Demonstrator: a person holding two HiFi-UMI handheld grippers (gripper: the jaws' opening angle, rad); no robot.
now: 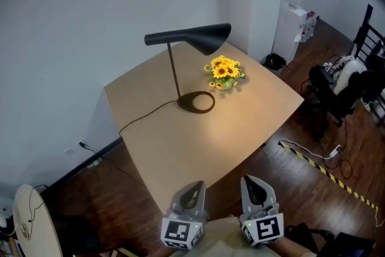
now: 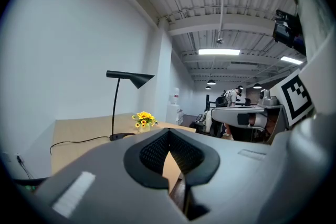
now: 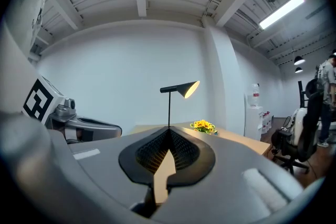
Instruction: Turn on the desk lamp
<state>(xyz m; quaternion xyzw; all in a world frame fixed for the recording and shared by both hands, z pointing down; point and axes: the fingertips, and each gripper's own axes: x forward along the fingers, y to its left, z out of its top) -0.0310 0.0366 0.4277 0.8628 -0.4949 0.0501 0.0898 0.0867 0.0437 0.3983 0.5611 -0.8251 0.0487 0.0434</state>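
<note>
A black desk lamp point(image 1: 201, 38) stands on the wooden table point(image 1: 162, 147), its round base point(image 1: 196, 102) near the far middle. Its cone shade glows inside in the right gripper view, lamp point(image 3: 182, 88), and warm light falls on the tabletop beside the base. Both grippers hang at the table's near edge, well short of the lamp. My left gripper point(image 1: 194, 189) is shut and holds nothing; it sees the lamp point(image 2: 128, 77) ahead to the left. Beside it, my right gripper point(image 1: 254, 185) is also shut and empty.
A small pot of yellow flowers point(image 1: 224, 71) sits right of the lamp base. The lamp's black cord point(image 1: 144, 114) runs left off the table. A water dispenser point(image 1: 290, 27), a black chair point(image 1: 337, 90) and floor cables point(image 1: 313, 153) stand to the right.
</note>
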